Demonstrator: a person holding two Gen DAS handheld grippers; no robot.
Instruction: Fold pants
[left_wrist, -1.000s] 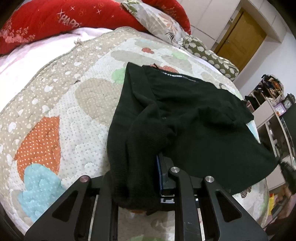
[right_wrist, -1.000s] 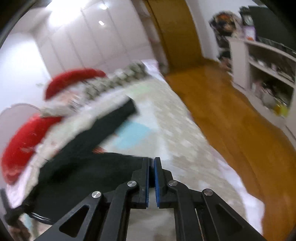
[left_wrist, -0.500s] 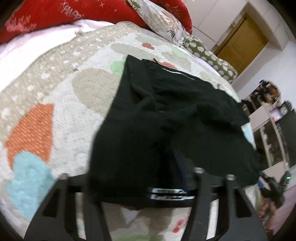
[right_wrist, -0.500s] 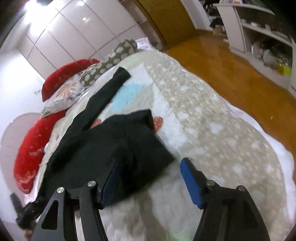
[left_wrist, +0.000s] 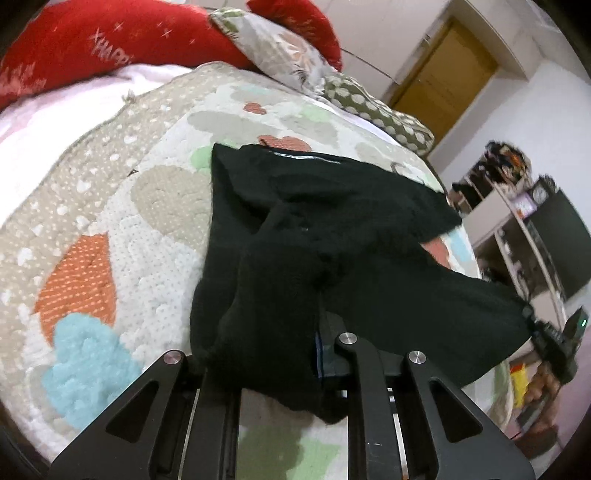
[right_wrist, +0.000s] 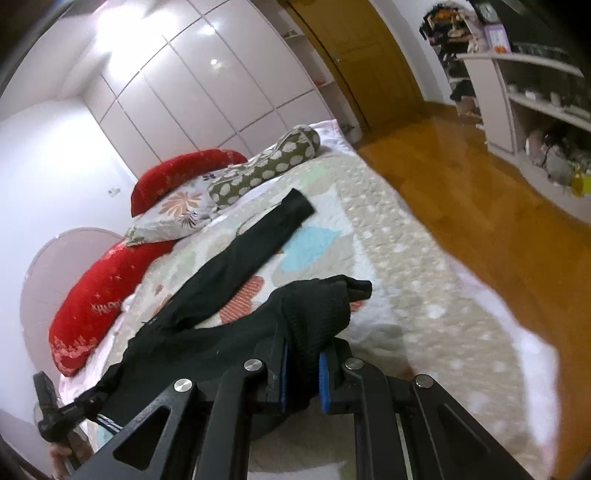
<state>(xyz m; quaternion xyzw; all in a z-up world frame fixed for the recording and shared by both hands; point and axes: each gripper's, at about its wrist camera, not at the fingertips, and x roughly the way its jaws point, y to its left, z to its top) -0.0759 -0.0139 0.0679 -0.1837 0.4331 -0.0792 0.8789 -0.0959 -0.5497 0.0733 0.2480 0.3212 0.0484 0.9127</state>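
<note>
- Over the quilt (left_wrist: 155, 229), the left gripper (left_wrist: 291, 369) has just closed, pinching the black pants (left_wrist: 332, 236).
- The right gripper (right_wrist: 301, 376) has just clamped a bunched pant leg.

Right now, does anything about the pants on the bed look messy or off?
Yes. The black pants lie unevenly on the quilt: one leg stretches straight toward the pillows, while the other is bunched and lifted, clamped in the right gripper. The left gripper pinches another crumpled part.
</note>
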